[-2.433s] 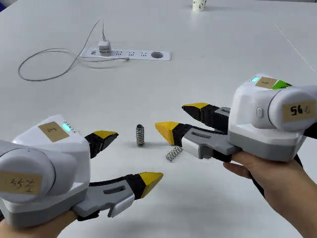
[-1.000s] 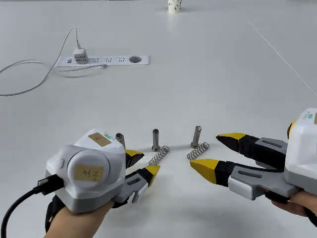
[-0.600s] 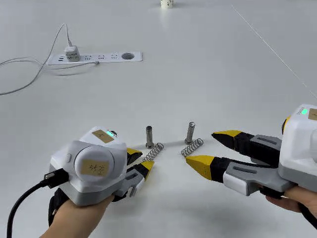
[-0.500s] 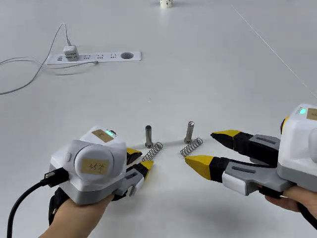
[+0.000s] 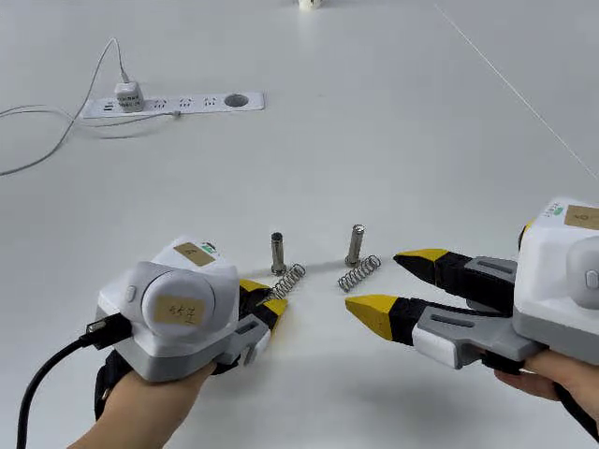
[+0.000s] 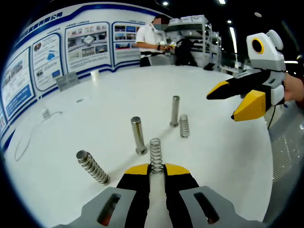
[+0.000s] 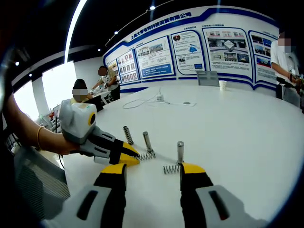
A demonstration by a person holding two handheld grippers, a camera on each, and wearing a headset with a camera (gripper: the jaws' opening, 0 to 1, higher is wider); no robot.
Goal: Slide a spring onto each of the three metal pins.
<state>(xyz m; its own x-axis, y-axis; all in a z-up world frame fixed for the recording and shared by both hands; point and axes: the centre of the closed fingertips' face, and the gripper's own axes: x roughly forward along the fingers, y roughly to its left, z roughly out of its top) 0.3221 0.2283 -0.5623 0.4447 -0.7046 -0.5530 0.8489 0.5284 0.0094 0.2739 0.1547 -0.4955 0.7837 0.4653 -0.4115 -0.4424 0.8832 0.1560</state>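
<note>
Two bare metal pins (image 5: 277, 253) (image 5: 357, 244) stand upright on the white table. In the left gripper view a third pin (image 6: 91, 166) stands at the left with a spring on it. My left gripper (image 5: 271, 306) is shut on the near end of a spring (image 5: 286, 280), which points toward the left bare pin (image 6: 137, 135). Another spring (image 5: 359, 272) lies loose by the foot of the right pin (image 7: 180, 152). My right gripper (image 5: 384, 281) stands open just right of that loose spring (image 7: 169, 168), with nothing between its jaws.
A white power strip (image 5: 173, 101) with a charger and cable lies at the far left of the table. A paper cup (image 5: 307, 3) stands at the far edge. People sit and stand beyond the table (image 7: 247, 123) in the gripper views.
My left gripper, open 2.4 s ago, has shut on a spring's end and kept hold of it. My right gripper has drawn back to the right and stays open.
</note>
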